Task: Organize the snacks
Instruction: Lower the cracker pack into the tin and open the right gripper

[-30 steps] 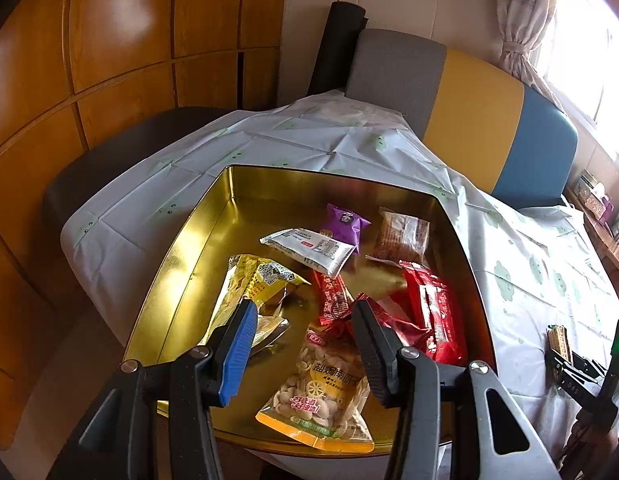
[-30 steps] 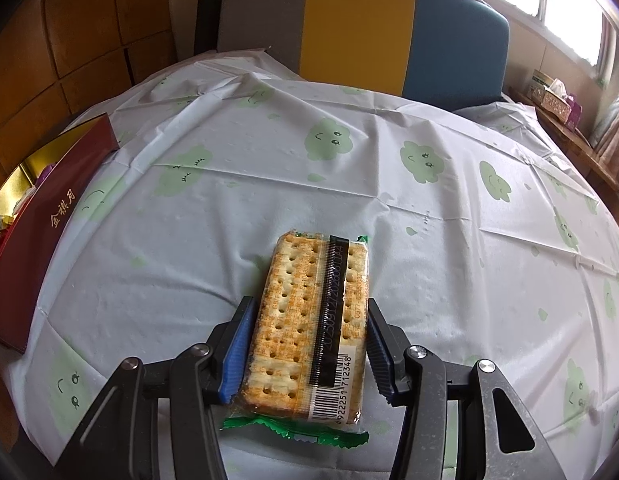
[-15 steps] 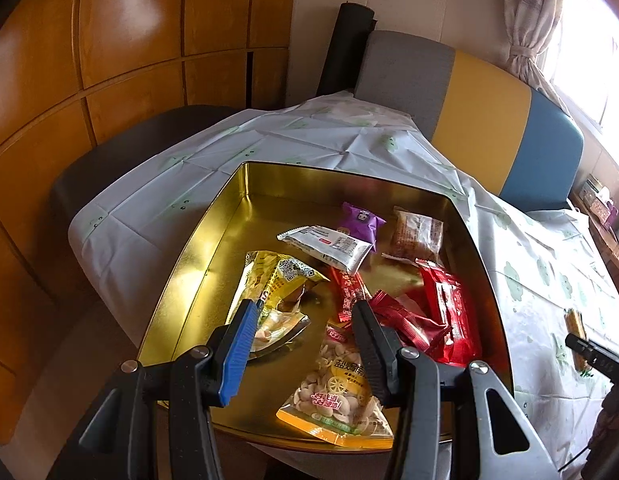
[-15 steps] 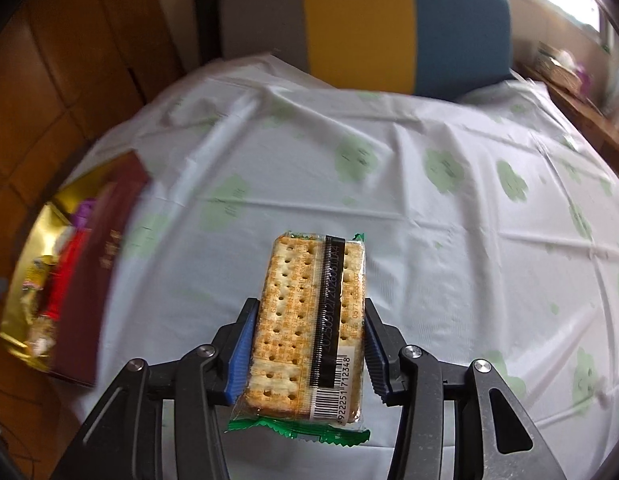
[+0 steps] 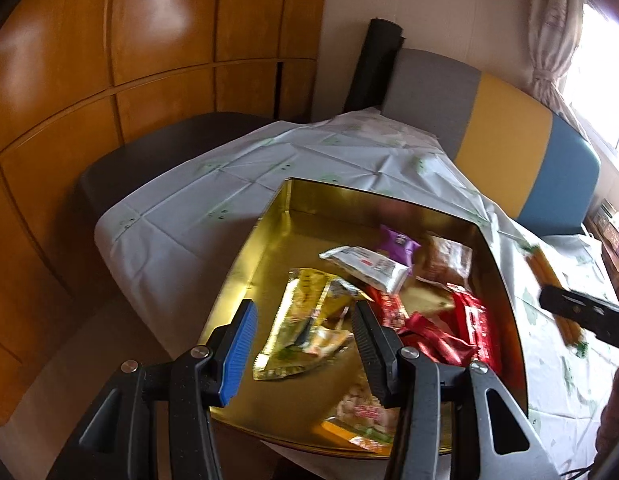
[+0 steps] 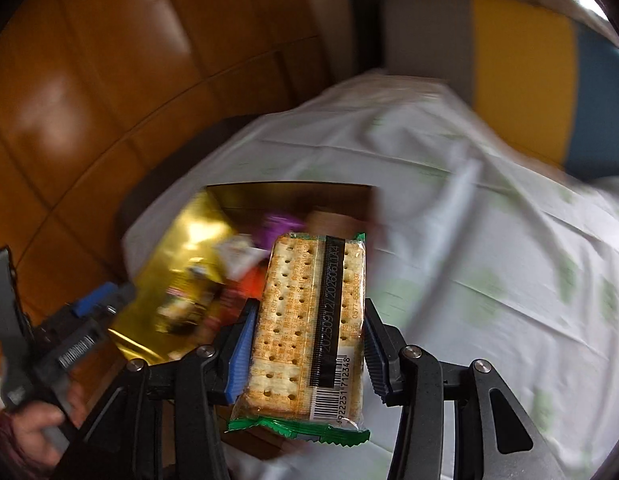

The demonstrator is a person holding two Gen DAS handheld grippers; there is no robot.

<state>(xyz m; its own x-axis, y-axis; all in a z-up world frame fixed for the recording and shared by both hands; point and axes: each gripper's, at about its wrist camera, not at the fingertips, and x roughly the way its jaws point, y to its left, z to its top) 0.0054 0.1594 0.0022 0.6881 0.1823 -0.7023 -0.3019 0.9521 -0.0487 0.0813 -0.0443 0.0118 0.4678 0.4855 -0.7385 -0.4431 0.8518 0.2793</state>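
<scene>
My right gripper is shut on a clear-wrapped cracker pack with a green end seal, held in the air above the table beside the gold tin tray. The right gripper also shows at the right edge of the left wrist view, with the cracker pack blurred. My left gripper is open and empty over the near part of the gold tray, above a yellow snack bag. The tray holds several packets: red ones, a white one, a purple one.
The tray sits at the left end of a table under a white cloth with green prints. A grey, yellow and blue bench back stands behind it. Wooden wall panels and a dark chair seat are to the left.
My right gripper has swung left with the cracker pack, from over the open cloth to beside the gold tray. My left gripper has drawn back slightly and stayed open.
</scene>
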